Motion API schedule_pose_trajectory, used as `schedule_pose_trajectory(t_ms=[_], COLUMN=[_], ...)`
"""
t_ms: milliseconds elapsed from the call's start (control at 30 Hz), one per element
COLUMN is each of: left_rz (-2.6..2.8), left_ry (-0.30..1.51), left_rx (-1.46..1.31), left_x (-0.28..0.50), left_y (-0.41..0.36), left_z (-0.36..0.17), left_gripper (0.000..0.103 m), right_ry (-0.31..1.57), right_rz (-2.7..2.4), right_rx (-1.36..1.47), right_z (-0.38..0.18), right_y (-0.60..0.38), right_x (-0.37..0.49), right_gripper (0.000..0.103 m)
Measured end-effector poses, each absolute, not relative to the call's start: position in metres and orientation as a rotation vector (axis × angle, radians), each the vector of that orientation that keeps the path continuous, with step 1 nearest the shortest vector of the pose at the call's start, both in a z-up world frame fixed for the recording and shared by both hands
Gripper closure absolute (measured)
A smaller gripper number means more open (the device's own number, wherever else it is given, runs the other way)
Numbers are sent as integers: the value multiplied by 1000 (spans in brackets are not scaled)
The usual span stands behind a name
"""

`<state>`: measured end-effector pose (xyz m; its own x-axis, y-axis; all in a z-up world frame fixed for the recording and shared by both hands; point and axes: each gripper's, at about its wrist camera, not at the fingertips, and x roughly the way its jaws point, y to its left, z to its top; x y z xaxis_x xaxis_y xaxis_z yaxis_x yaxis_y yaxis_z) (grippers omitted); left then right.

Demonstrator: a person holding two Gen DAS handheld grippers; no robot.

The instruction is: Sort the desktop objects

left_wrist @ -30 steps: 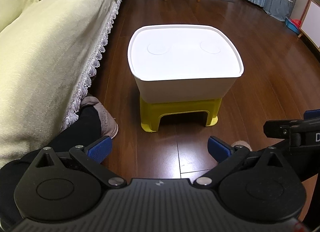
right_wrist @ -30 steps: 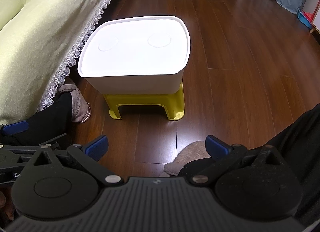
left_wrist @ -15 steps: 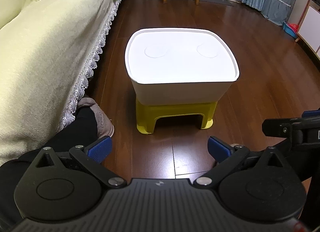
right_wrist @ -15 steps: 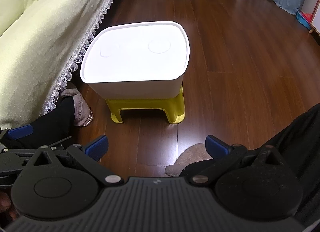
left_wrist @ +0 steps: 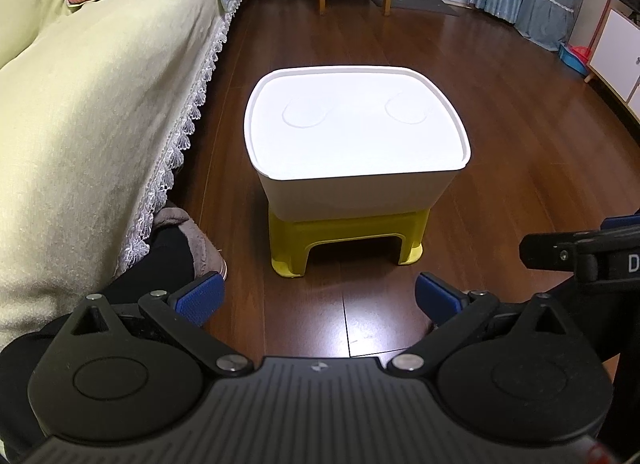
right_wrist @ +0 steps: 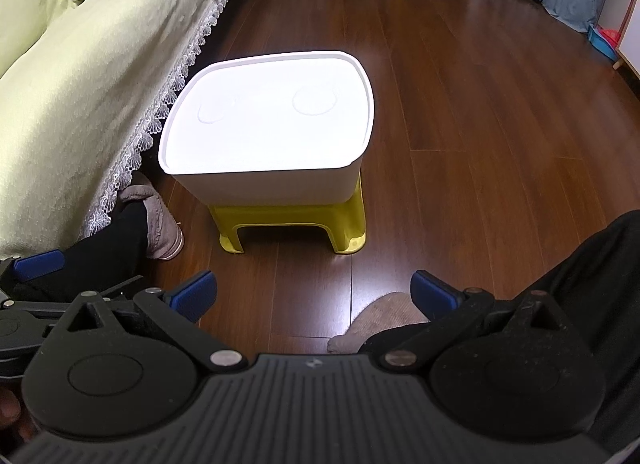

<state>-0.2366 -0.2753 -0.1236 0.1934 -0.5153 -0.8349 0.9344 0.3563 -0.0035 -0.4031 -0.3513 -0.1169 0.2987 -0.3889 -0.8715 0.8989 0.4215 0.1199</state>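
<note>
Both the left gripper [left_wrist: 318, 296] and right gripper [right_wrist: 314, 290] hover wide open and empty before a bare white lidded bin [left_wrist: 356, 136] on a yellow stool [left_wrist: 346, 238], no desktop objects visible to sort.

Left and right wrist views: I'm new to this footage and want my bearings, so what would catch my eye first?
A bright white lidded bin glares mid-frame, sitting on a small yellow stool on the dark wooden floor. To its left runs a sofa under a pale green lace-edged cover. Low in each view, the left gripper and right gripper are open and empty, well short of the bin.
</note>
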Motion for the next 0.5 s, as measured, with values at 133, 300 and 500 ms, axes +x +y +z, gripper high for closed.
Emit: schedule_pose_trajectory(t_ms=[133,300,500], left_rz=[-1109,-1118,-1124], left_ry=[862,861,841], left_rx=[592,592,597], left_x=[-238,-239,-242], left_y=[-277,-278,-280], left_z=[-123,-122,-120], left_gripper=[1,1,1], right_ry=[878,872,869], right_rz=[-954,-960,-964], right_rx=[696,698,700], right_z=[-116,-114,-113], right_y=[-352,-353,-354], right_x=[-404,-406,-408], right_gripper=[1,1,1])
